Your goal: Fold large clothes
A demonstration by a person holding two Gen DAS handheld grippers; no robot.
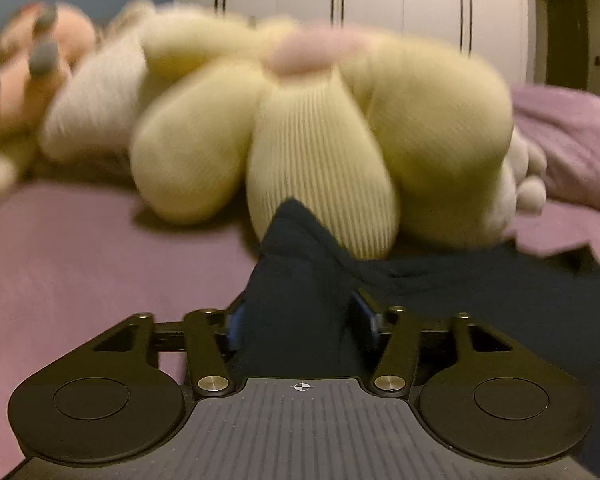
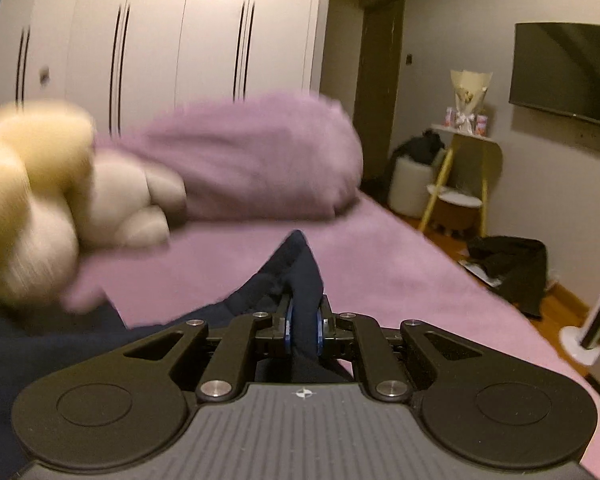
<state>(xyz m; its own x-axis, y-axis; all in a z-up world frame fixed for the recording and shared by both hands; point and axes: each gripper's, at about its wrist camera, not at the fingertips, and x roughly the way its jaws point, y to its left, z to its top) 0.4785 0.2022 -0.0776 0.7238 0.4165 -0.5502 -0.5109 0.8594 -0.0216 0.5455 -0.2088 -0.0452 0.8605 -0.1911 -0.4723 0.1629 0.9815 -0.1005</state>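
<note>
A dark navy garment (image 1: pixel 480 292) lies on the purple bed sheet (image 1: pixel 80 248), spreading off to the right in the left wrist view. My left gripper (image 1: pixel 300 316) stands with its jaws wide apart; a raised fold of the garment sits between the blue pads (image 1: pixel 233 330), which do not squeeze it. In the right wrist view another peaked fold of the navy garment (image 2: pixel 296 256) is pinched narrow, with my right gripper (image 2: pixel 303 320) shut on it. The cloth between the two grippers lies low on the sheet (image 2: pixel 380 264).
A big yellow flower plush (image 1: pixel 300 132) lies just beyond the garment, with other soft toys (image 1: pixel 32 76) to its left. A bunched purple duvet (image 2: pixel 252 156) sits behind. The bed's right edge drops to a wooden floor with dark clothes (image 2: pixel 516 268) and a stool (image 2: pixel 456 204).
</note>
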